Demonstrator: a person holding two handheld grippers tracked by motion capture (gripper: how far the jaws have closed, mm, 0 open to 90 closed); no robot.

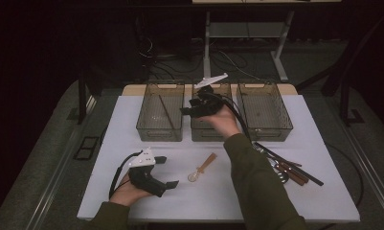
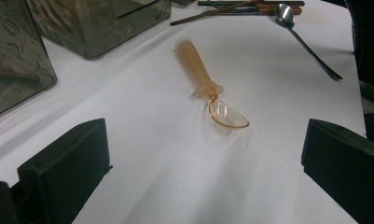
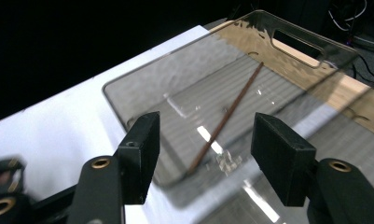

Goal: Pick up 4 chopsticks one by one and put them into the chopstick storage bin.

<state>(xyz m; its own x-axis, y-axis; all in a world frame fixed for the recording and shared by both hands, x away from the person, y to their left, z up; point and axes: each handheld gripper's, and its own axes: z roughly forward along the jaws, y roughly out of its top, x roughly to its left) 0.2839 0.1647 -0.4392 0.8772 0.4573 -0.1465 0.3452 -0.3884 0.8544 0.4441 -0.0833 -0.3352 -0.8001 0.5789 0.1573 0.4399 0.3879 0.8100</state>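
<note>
Sorting cutlery into bins. Left hand-held gripper (image 1: 163, 172) rests low on the table (image 1: 132, 201), lower left of the high view, jaws spread wide with nothing between them. Just ahead of it lies the amber plastic spoon (image 2: 210, 88), centre of the left gripper view: bowl toward the gripper, thick handle pointing away to the upper left. Judged light, stiff and smooth, so likely to skid on the white surface; the translucent bowl looks thin, so best taken across the thicker handle, near its middle. Right hand-held gripper (image 3: 205, 140) is raised over the bins at upper centre of the high view, jaws apart and empty. Below it, the left bin (image 3: 296, 39) holds a single brown chopstick (image 3: 229, 114) lying diagonally on the floor of the bin. Metal spoon (image 2: 296, 32) and more dark utensils (image 1: 290, 167) lie at the right edge of the table, well apart from the amber spoon
</note>
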